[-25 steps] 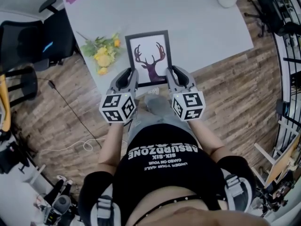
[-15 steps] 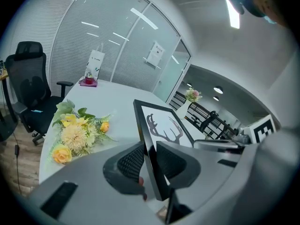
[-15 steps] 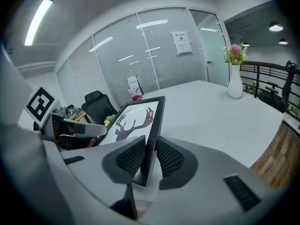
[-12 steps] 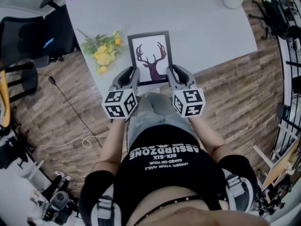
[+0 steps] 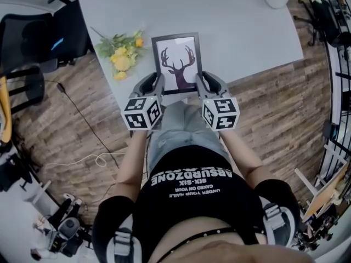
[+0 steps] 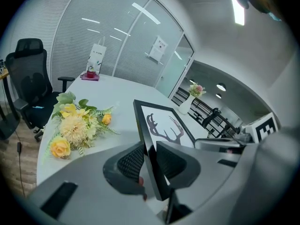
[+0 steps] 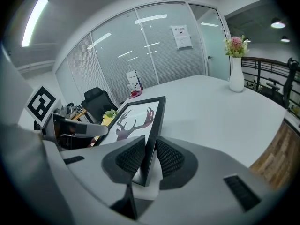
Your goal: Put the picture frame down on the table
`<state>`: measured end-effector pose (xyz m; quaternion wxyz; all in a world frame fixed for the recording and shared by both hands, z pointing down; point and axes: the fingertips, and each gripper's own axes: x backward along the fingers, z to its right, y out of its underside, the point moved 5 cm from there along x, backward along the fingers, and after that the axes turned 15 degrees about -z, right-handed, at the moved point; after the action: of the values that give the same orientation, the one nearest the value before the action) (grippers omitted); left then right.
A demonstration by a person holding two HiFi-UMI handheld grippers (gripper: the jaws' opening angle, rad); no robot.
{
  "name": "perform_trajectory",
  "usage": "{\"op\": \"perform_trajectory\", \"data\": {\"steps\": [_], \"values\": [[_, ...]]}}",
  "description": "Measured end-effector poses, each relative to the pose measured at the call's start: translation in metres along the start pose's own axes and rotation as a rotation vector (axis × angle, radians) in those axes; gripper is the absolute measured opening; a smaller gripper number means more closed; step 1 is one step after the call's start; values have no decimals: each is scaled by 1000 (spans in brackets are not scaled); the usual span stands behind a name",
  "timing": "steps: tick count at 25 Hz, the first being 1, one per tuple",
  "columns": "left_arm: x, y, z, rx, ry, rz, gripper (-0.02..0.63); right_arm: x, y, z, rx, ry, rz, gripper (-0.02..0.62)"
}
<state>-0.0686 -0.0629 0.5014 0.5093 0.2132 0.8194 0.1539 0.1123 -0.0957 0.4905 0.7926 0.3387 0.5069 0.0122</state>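
Picture frame (image 5: 176, 63): is sinking toward the counter (image 5: 247, 21), showing smaller in the head view and sitting further in from the counter's near edge. Left claw (image 5: 156, 84), right claw (image 5: 198, 82): are descending together with it.

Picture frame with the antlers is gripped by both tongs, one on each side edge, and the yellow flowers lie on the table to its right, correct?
Wrong side. The head view shows the yellow flowers lying on the table to the left of the picture frame, not the right. The left tongs and right tongs do each grip one side edge.
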Motion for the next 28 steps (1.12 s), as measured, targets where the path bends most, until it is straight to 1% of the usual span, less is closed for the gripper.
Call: {"op": "perform_trajectory", "data": {"steps": [9, 18, 28], "values": [[-13, 0, -11, -6, -10, -48, 91, -14, 3, 0, -20, 6, -31, 89], [-28, -7, -23, -3, -5, -87, 91, -36, -3, 7, -5, 4, -73, 89], [-50, -11, -34, -2, -8, -140, 92, -55, -4, 16, -33, 12, -110, 89]]}}
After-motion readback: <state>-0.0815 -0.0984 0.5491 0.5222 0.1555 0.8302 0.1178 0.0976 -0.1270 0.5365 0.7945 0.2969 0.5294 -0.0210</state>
